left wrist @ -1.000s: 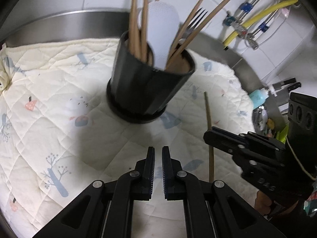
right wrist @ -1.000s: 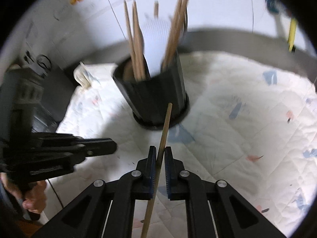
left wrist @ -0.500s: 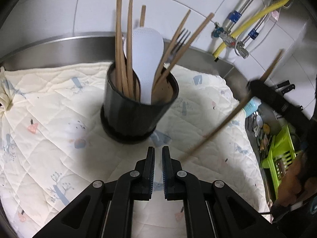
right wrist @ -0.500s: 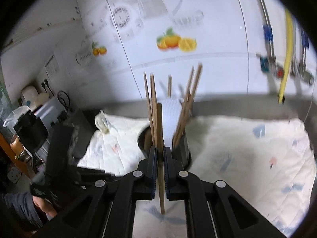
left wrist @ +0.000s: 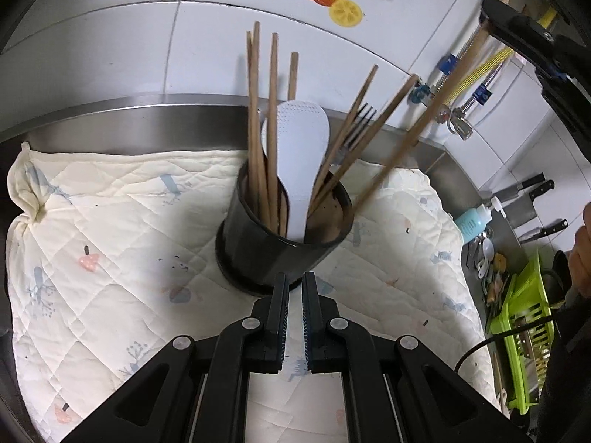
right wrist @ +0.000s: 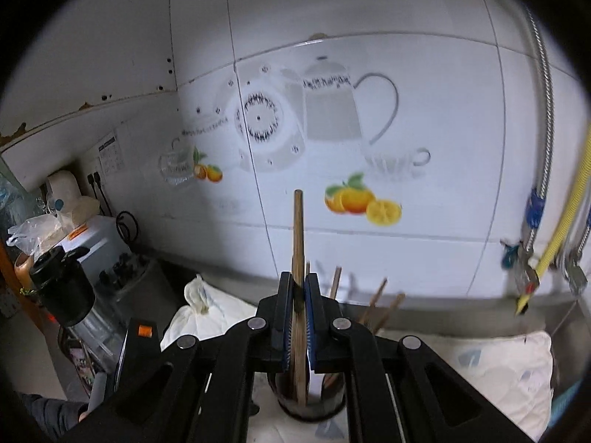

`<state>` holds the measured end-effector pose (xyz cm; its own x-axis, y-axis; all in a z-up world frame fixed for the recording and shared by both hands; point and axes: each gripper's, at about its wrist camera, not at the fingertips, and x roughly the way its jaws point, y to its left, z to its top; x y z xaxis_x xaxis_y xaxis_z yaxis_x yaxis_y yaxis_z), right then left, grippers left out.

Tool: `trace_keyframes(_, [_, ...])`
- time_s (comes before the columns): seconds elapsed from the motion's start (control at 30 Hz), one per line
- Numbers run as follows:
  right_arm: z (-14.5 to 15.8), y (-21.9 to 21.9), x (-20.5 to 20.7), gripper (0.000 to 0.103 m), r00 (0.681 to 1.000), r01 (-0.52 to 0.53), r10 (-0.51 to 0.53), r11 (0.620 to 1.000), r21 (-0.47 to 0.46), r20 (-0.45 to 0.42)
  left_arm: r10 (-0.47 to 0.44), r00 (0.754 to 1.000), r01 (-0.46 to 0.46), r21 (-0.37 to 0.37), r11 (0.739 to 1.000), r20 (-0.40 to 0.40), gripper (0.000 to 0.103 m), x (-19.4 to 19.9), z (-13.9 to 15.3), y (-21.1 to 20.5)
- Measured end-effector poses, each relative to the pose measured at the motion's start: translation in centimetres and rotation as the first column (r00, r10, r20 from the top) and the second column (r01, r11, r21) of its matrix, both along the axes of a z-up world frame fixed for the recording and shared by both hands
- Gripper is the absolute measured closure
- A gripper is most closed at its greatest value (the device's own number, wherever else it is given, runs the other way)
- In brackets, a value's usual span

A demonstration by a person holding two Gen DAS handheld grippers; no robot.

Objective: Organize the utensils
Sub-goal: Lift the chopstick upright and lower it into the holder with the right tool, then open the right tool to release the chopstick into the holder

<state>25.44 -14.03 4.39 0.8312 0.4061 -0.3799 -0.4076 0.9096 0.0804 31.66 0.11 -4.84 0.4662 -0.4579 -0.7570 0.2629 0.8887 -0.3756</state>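
A black utensil holder (left wrist: 284, 247) stands on the quilted cloth (left wrist: 110, 240). It holds several wooden chopsticks, a white rice paddle (left wrist: 301, 140) and a fork (left wrist: 360, 122). My left gripper (left wrist: 293, 295) is shut and empty, just in front of the holder's base. My right gripper (right wrist: 299, 295) is shut on a wooden chopstick (right wrist: 298, 236), held nearly upright above the holder (right wrist: 310, 402). In the left wrist view the right gripper (left wrist: 493, 14) is high at the upper right. Its chopstick (left wrist: 424, 125) slants down to the holder's right rim.
A steel counter rim (left wrist: 129, 118) and a tiled wall lie behind the cloth. Hoses and valves (left wrist: 476, 74) hang at the right, above knives (left wrist: 535, 192), a blue bottle (left wrist: 472, 219) and a green rack (left wrist: 528, 332). Appliances (right wrist: 62, 288) crowd the left.
My right gripper has lifted the chopstick off the cloth, raised it high and turned it upright over the holder. My left gripper has risen and drawn back a little, still shut.
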Motion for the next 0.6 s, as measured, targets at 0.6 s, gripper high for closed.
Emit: trace_keyframes(0.6, [-8.0, 1.5, 4.2, 0.094, 0.982, 0.05, -0.055, 0.998, -0.031, -0.179, 0.05, 0.999, -0.05, -0.003, 0.999, -0.011, 0.095, 1.2, -0.1, 2.2])
